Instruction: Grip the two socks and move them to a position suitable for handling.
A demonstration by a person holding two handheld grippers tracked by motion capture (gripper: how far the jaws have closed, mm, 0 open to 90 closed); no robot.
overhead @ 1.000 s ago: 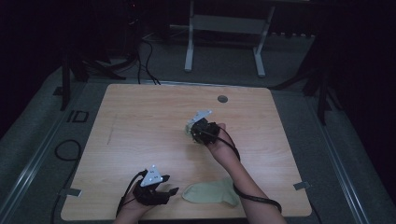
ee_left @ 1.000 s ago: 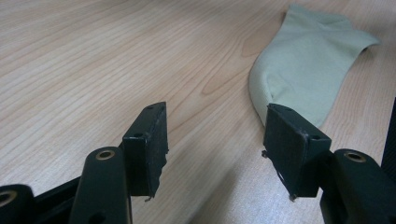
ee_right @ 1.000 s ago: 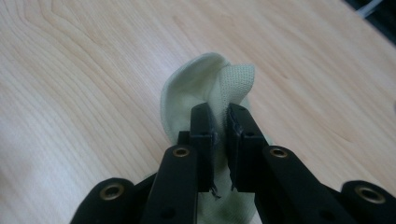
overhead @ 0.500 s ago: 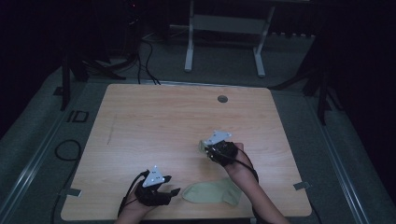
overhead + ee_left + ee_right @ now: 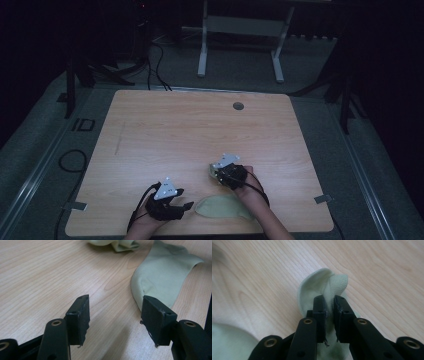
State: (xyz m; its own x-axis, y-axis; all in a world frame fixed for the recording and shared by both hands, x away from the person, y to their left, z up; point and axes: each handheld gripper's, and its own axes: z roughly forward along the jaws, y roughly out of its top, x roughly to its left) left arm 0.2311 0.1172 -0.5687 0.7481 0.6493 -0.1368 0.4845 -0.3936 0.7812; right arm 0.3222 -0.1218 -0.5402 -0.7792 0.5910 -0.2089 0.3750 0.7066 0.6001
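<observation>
Nearest the person's edge of the table point(image 5: 150, 125), a pale green sock point(image 5: 222, 207) lay flat on the wood, between the two forearms. In the left gripper view the same sock point(image 5: 165, 277) spread out just ahead of the right-hand jaw, its rounded end toward the camera.

The left gripper point(image 5: 182, 206) rested low at the near left, just beside that flat sock. Its jaws stood apart with only bare wood between them; the pads point(image 5: 81, 315) pressed on nothing, and the sock's edge lay close by the other pad without being clamped.

Further in, the right gripper point(image 5: 215, 170) sat right of centre, low over the table. Its jaws were drawn nearly together and clamped on a second pale green sock point(image 5: 324, 285). In the right gripper view a fold of the ribbed cuff stood pinched between the pads point(image 5: 320, 307), the rest of the fabric bunched ahead of the jaws and lying on the wood. In the high view this second sock point(image 5: 213, 171) showed as a small pale lump at the gripper's tip, apart from the flat one.

Beyond, the tabletop was plain wood up to a round grommet point(image 5: 238, 106) near the far edge. Behind the table a white metal stand point(image 5: 240, 45) stood on the dark floor.
</observation>
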